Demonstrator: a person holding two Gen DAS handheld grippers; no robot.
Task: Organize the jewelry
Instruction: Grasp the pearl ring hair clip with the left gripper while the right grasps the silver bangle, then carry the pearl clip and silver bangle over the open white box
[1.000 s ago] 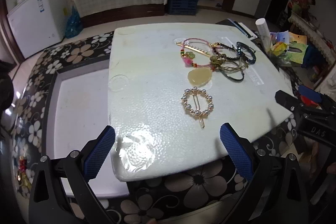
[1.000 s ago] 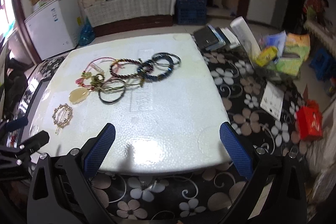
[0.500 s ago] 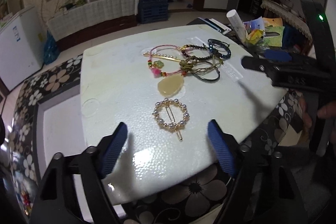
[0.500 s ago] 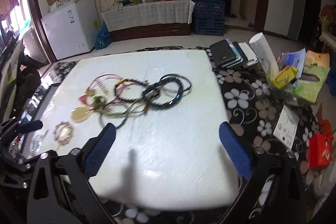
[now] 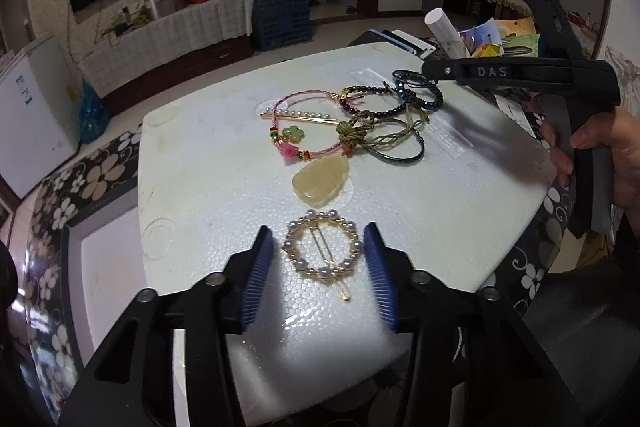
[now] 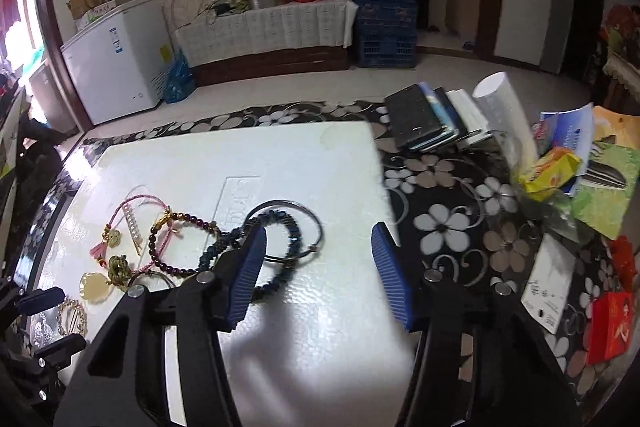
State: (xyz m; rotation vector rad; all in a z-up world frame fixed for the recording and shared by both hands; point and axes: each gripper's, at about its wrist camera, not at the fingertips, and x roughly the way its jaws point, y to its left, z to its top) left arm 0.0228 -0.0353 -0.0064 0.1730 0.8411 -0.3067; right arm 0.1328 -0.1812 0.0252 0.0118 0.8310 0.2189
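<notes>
On a white foam board (image 5: 200, 167) lies a round pearl hair clip (image 5: 322, 253). My left gripper (image 5: 319, 227) straddles it; its jaws are closing and the blue pads (image 5: 258, 275) stand just off the clip's sides. Beyond it lie a yellow stone pendant (image 5: 320, 179), a pink cord bracelet (image 5: 304, 99) and a dark red bead bracelet (image 5: 364, 103). My right gripper (image 6: 319, 227) hovers over a dark blue bead bracelet (image 6: 294, 239) and a thin silver bangle (image 6: 316, 223). Its jaws are closing too, with nothing pressed between them.
The foam board (image 6: 300, 155) rests on a black floral table (image 6: 440, 219). To the right lie stacked books (image 6: 424, 119), a white paper roll (image 6: 504, 111), snack packets (image 6: 552, 171) and a red box (image 6: 610, 327). A hand (image 5: 600, 147) holds the right gripper's handle.
Both pairs of jaws have narrowed. The left gripper moved in until the pearl clip lay between its pads. The right gripper swung left across the board to the bracelets.
</notes>
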